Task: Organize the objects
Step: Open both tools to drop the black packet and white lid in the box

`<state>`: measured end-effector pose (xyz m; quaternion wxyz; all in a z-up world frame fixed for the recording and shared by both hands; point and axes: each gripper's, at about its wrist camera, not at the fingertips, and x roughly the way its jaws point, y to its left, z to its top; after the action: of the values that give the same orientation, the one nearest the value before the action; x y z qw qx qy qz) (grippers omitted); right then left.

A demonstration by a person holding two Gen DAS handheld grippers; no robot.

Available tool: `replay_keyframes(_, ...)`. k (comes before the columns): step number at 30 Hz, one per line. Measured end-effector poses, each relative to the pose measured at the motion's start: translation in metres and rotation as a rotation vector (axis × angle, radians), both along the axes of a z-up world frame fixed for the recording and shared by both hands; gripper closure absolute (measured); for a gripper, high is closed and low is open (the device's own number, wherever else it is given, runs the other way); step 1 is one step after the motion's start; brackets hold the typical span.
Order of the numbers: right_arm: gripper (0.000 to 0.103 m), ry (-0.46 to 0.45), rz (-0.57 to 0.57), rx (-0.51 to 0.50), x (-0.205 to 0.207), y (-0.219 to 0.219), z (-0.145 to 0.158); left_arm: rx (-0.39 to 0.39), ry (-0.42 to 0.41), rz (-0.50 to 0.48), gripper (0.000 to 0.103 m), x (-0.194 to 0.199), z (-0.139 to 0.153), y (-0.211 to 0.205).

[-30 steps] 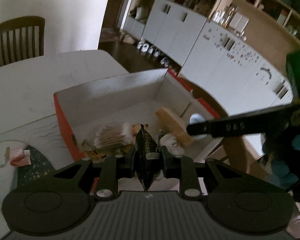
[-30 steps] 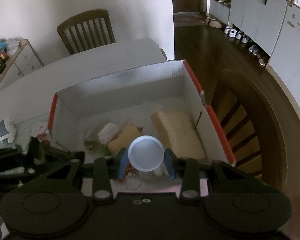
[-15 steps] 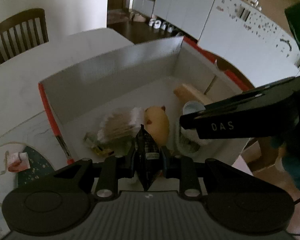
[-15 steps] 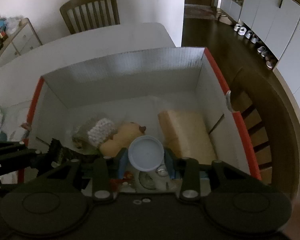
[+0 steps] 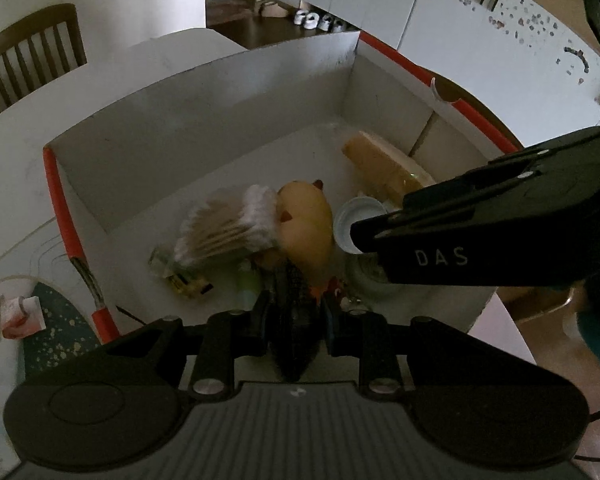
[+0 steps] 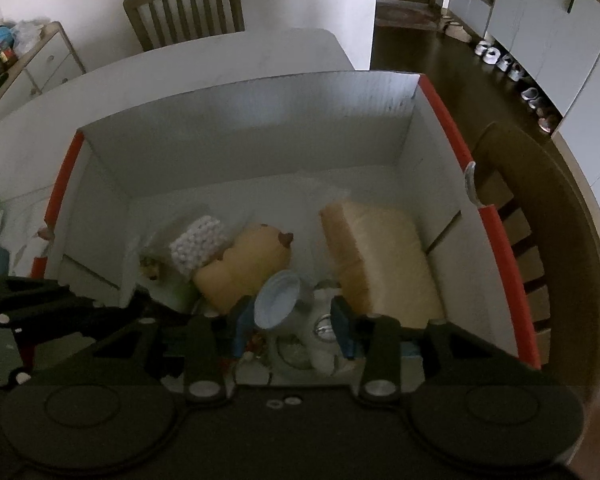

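While both grippers hang low inside the white box (image 6: 236, 120) with the red edges, the right gripper (image 6: 294, 314) is letting go: its jaws are opening, and the small blue-lidded jar (image 6: 278, 300) sits tilted between them, leaning on the left pad with a clear gap to the right one. It looks to be landing among the clutter at the near end, just beside the yellow plush toy (image 6: 244, 268) and the tan sponge block (image 6: 376, 256). The sound thing here is to widen the jaws fully before lifting, then rise straight up so neither pad catches the lid and drags the jar back out.

The left gripper (image 5: 294, 312) is clamped on a thin dark mesh-patterned object (image 5: 294, 320); the light is poor and I cannot say what it is. It points down at the gap near the bundle of cotton swabs (image 5: 228, 232). That hand should wait until the right one clears, since the right gripper's body crosses close over the same corner, and then release low rather than drop.
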<state>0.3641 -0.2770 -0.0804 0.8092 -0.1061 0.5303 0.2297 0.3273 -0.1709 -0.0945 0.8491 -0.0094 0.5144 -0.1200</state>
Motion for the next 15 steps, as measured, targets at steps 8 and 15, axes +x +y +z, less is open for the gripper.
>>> replay_keyframes(8, 0.052, 0.018, -0.014, 0.034, -0.002, -0.002, 0.005, -0.023, -0.006, -0.006, 0.075, -0.002, 0.005, 0.003)
replay_keyframes(15, 0.052, -0.014, 0.003, 0.101, -0.019, -0.007, 0.034, -0.063, -0.075, -0.017, 0.056, -0.018, 0.023, 0.011)
